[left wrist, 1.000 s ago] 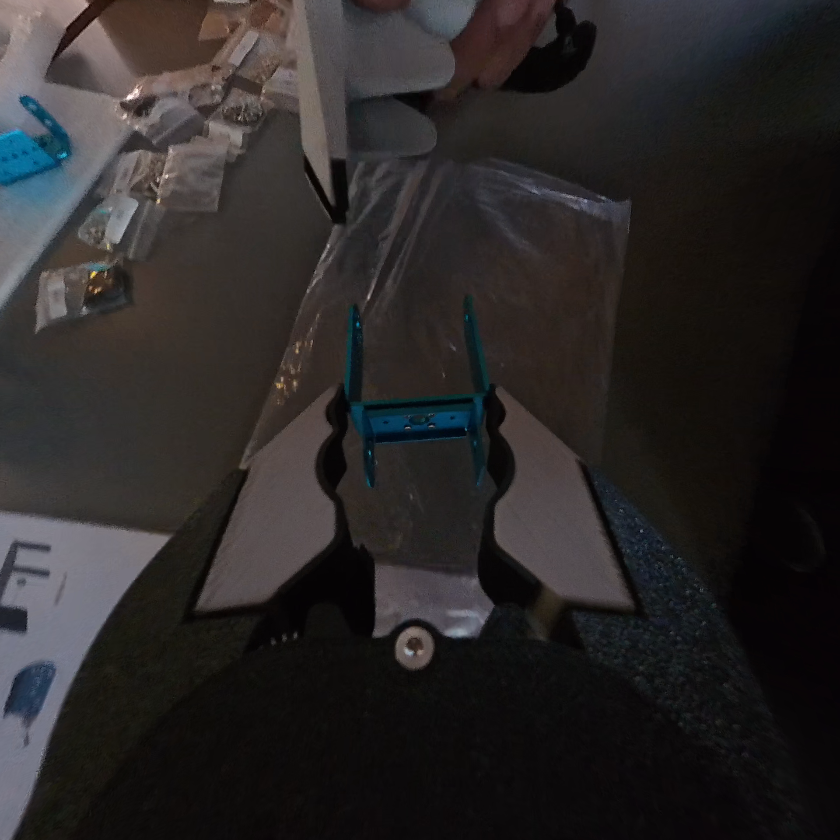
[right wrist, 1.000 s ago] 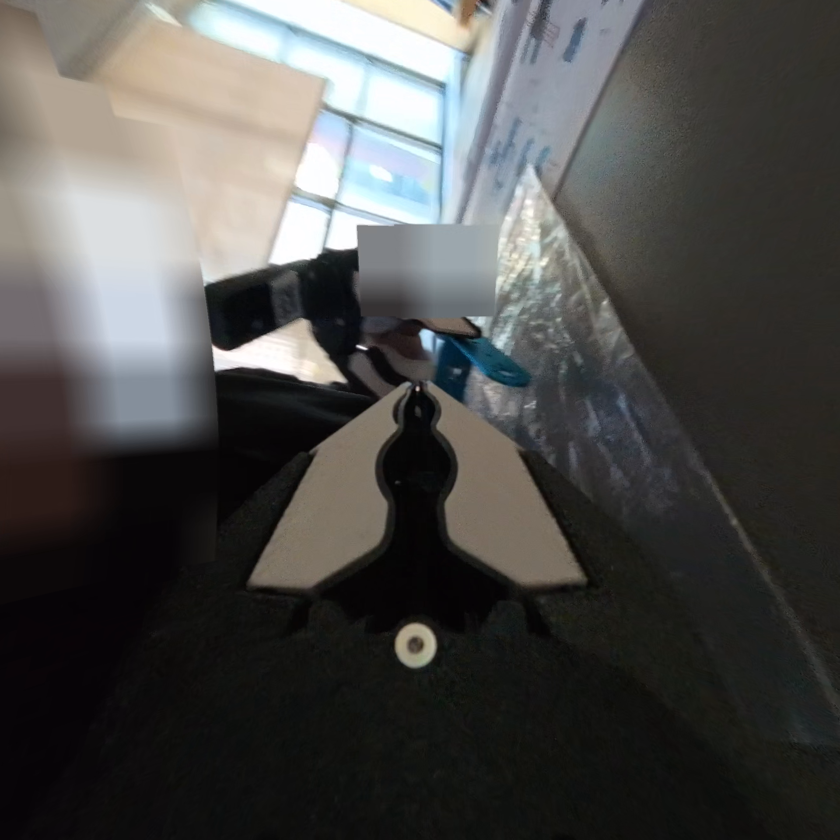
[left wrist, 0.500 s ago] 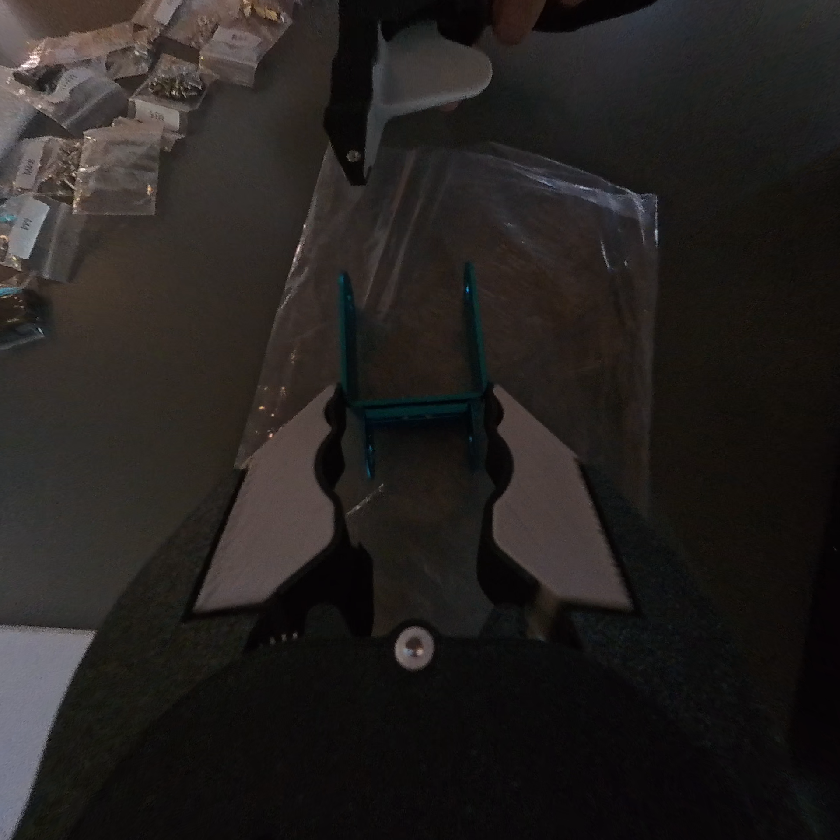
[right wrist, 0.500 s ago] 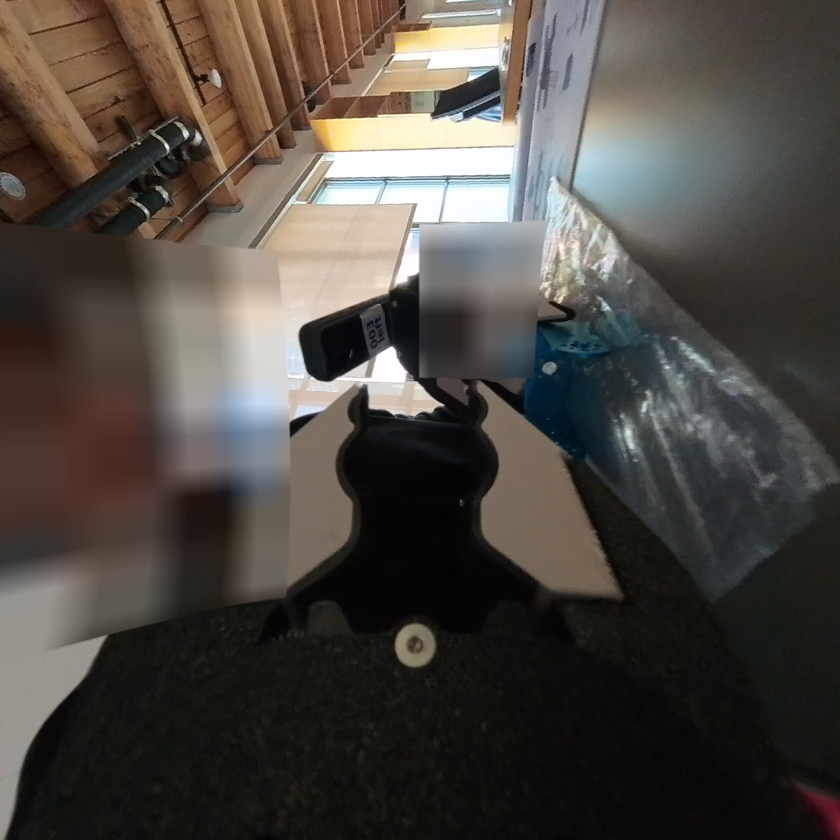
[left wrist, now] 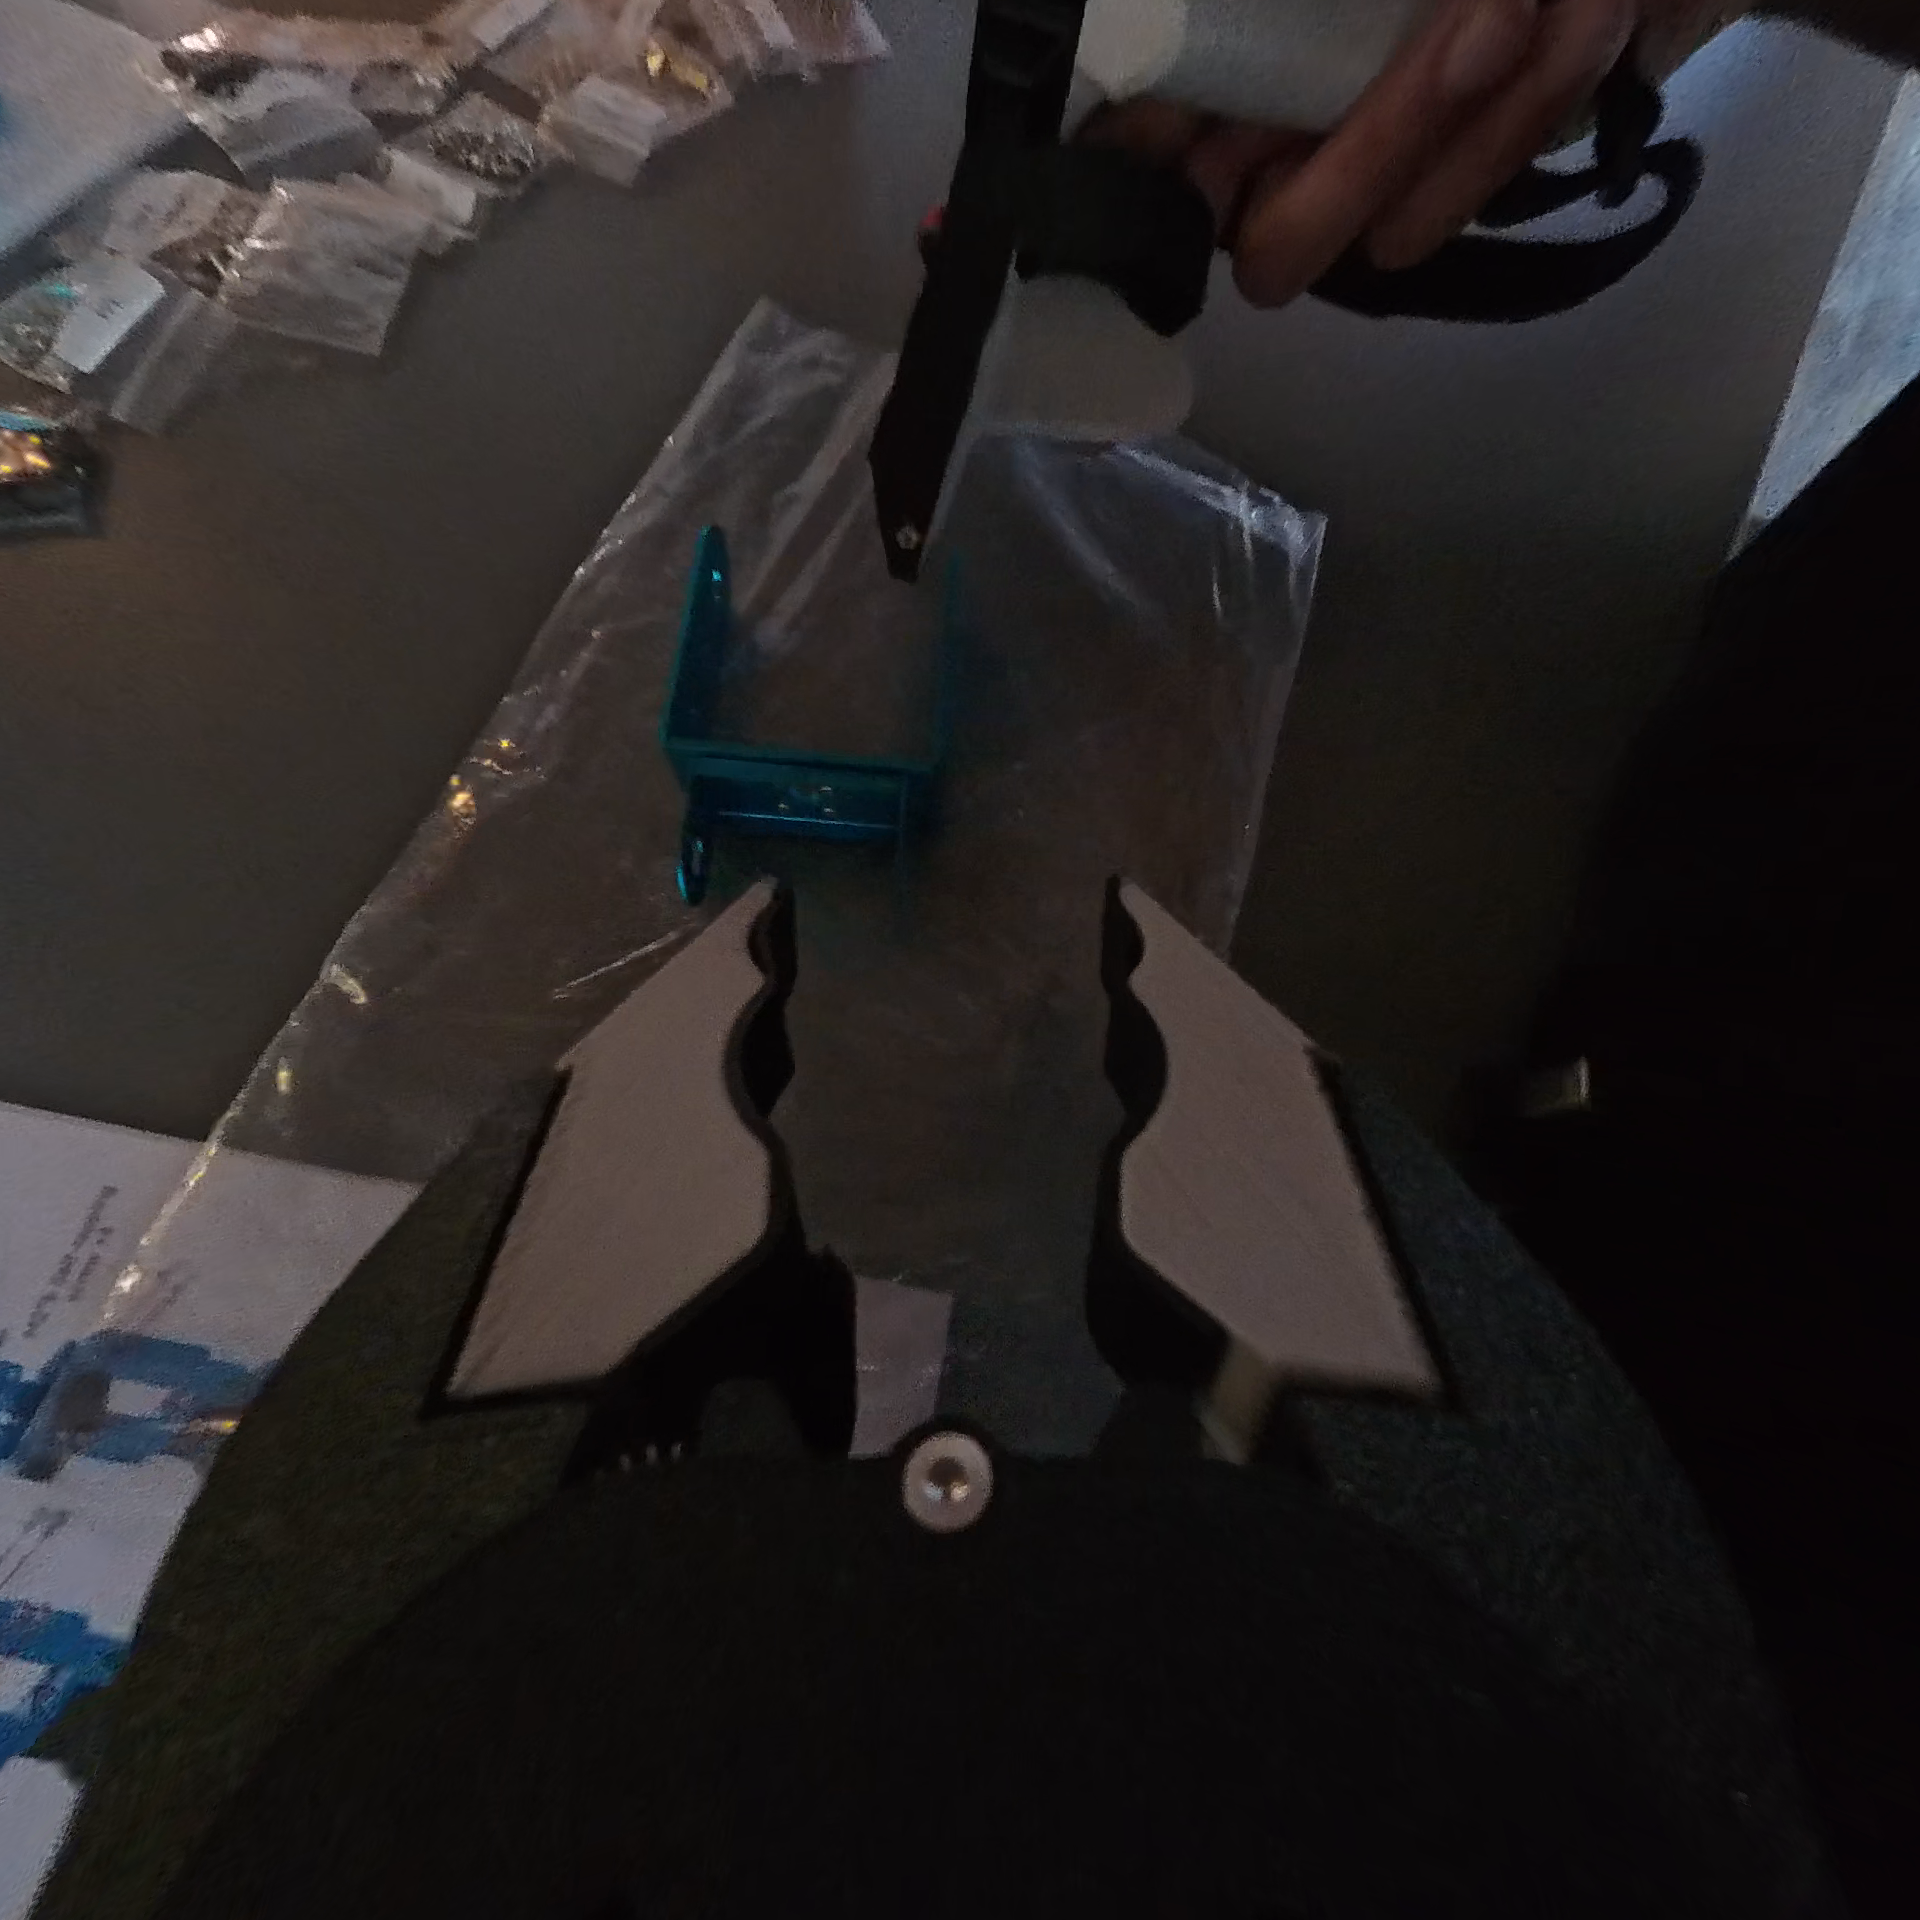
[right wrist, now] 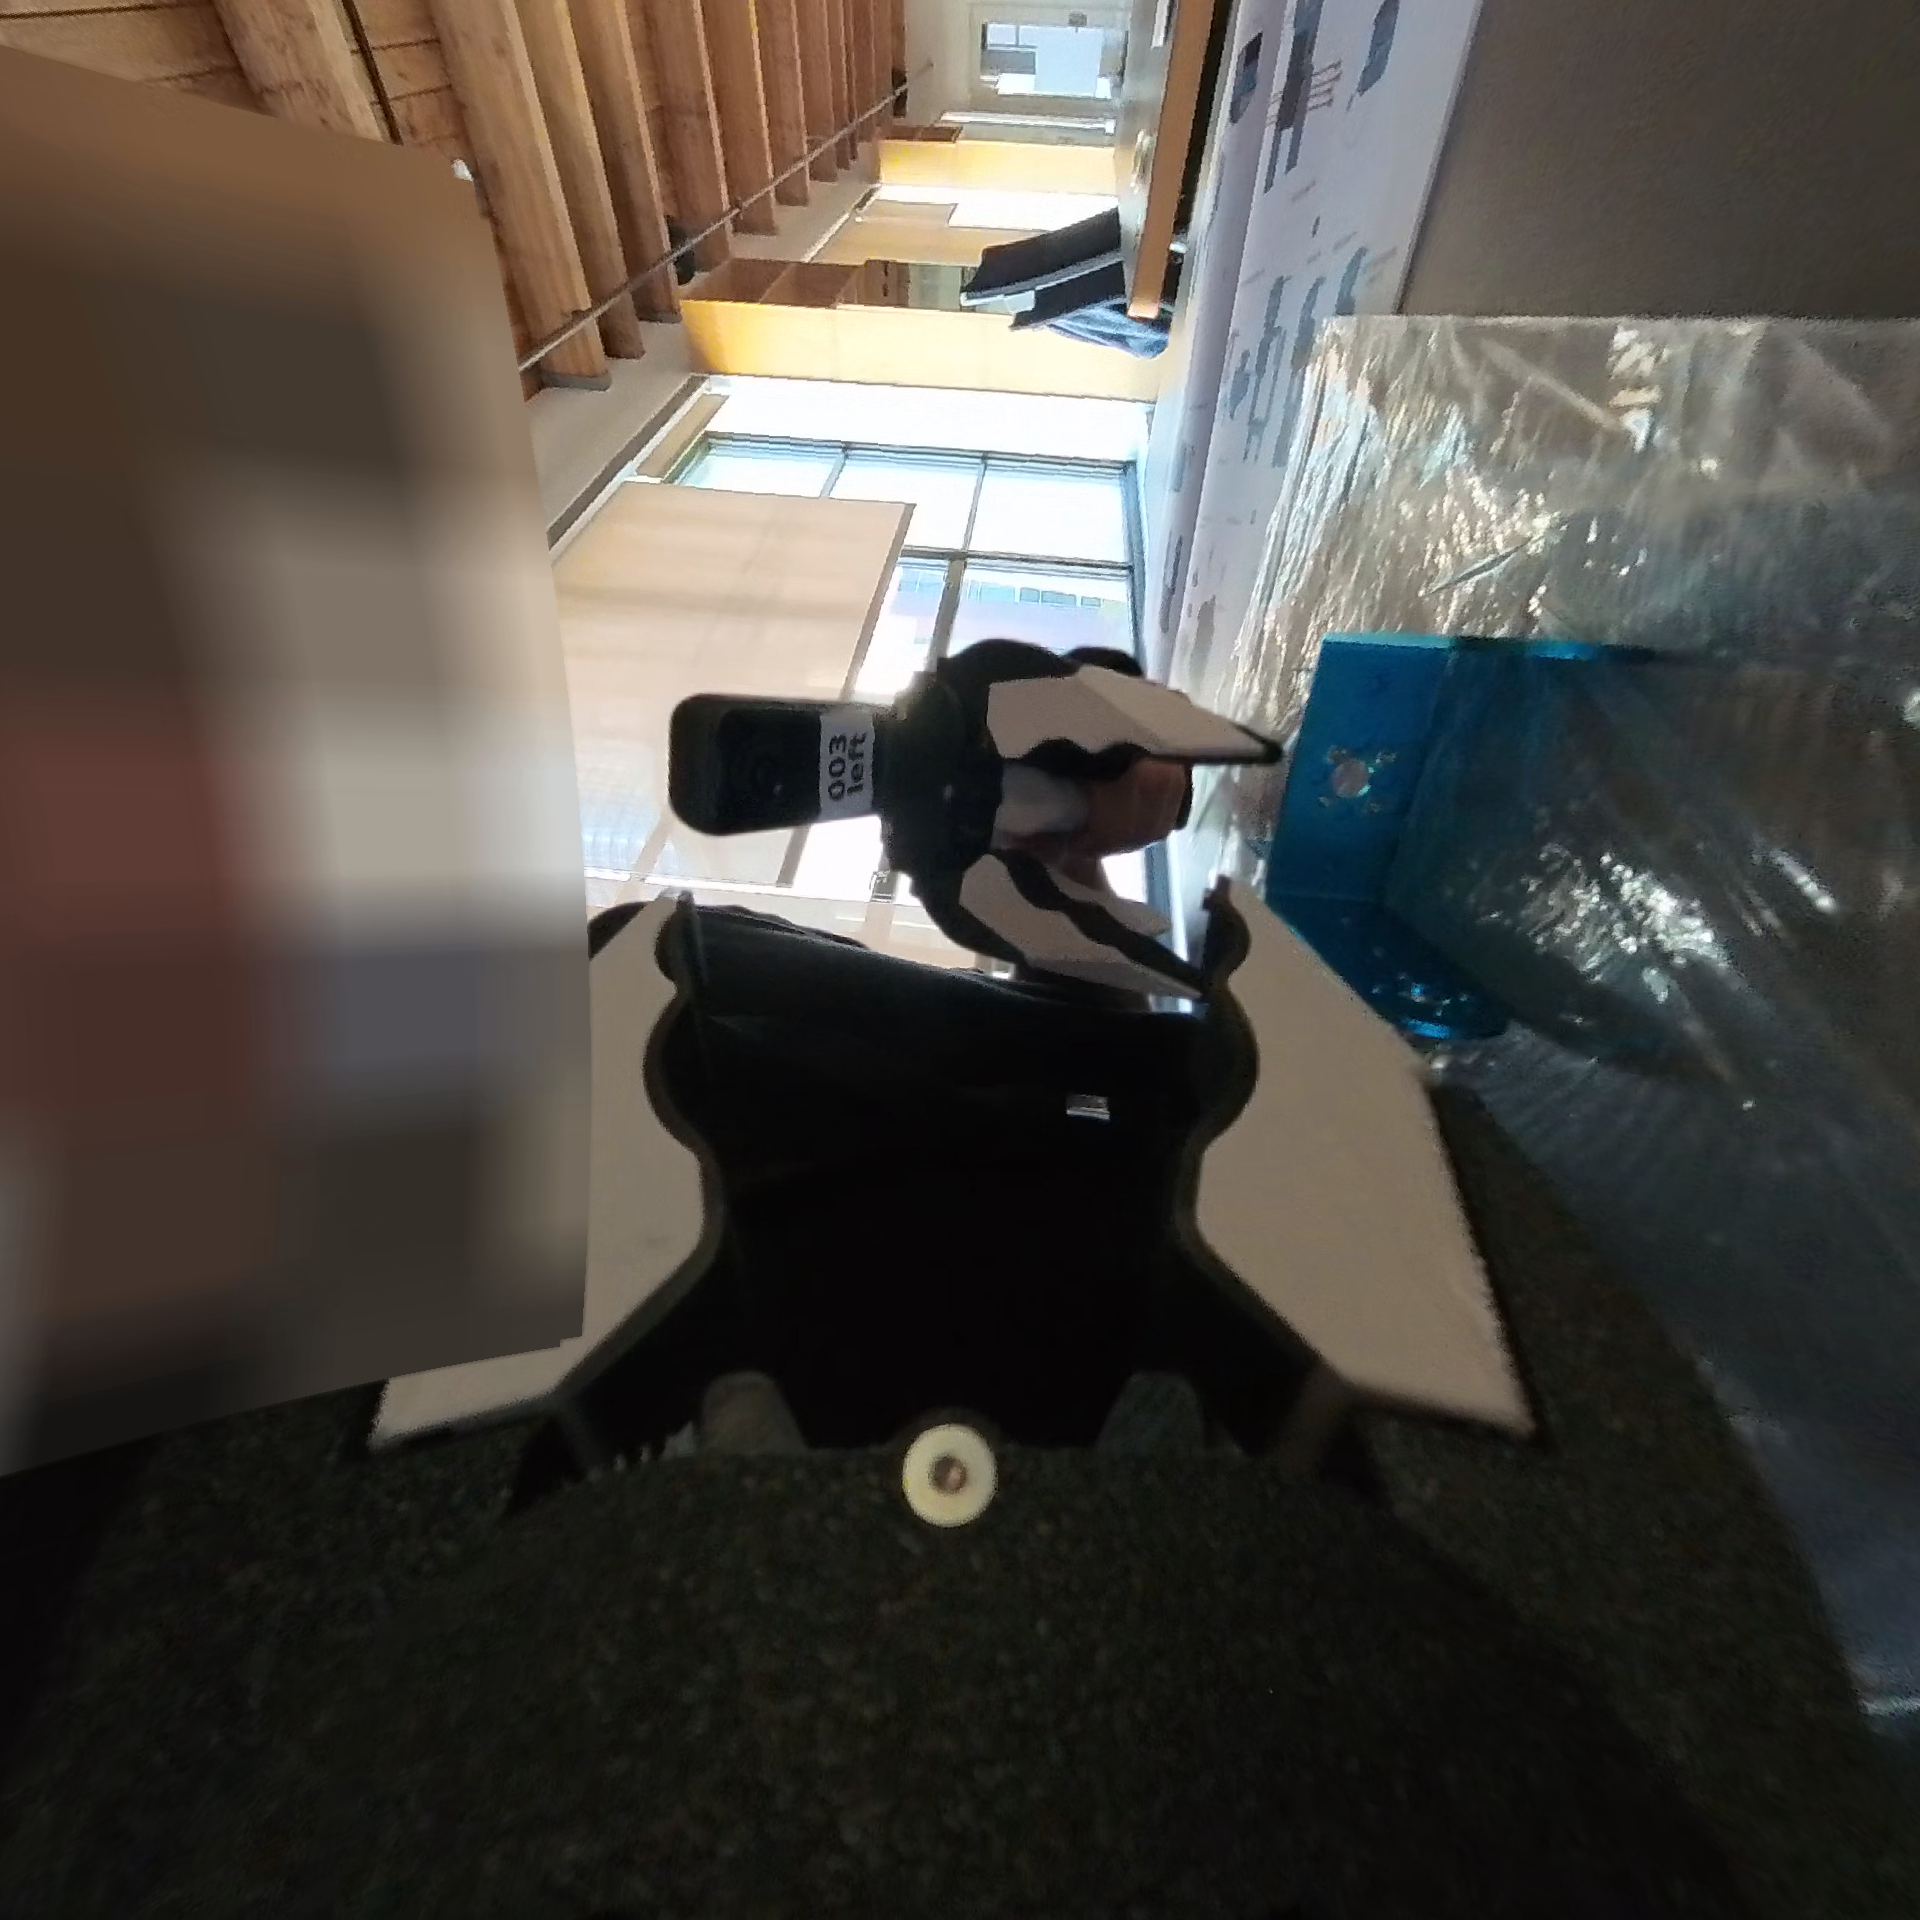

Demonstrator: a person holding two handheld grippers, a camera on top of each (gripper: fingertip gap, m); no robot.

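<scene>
A blue U-shaped metal bracket (left wrist: pixel 795 774) lies on a clear plastic bag (left wrist: pixel 1143 675) on the dark table. My left gripper (left wrist: pixel 943 904) is open and empty, its tips just short of the bracket's near end. One of my right gripper's fingers (left wrist: pixel 935 364) hangs over the bracket's far end, held by a hand (left wrist: pixel 1351 156). In the right wrist view my right gripper (right wrist: pixel 948 914) is open wide and empty, its right tip close beside the bracket (right wrist: pixel 1361 810). Bag plastic (right wrist: pixel 1662 623) covers the bracket's right part. The left gripper (right wrist: pixel 1236 868) shows beyond, open.
Several small bags of hardware (left wrist: pixel 312 208) lie at the far left of the table. A white printed sheet (left wrist: pixel 125 1351) lies at the near left, and it also shows in the right wrist view (right wrist: pixel 1299 312). Blurred patches cover the left of the right wrist view.
My left gripper has let go of the blue bracket and drawn back a little. My right gripper has opened wide and come down close to the bracket's far end.
</scene>
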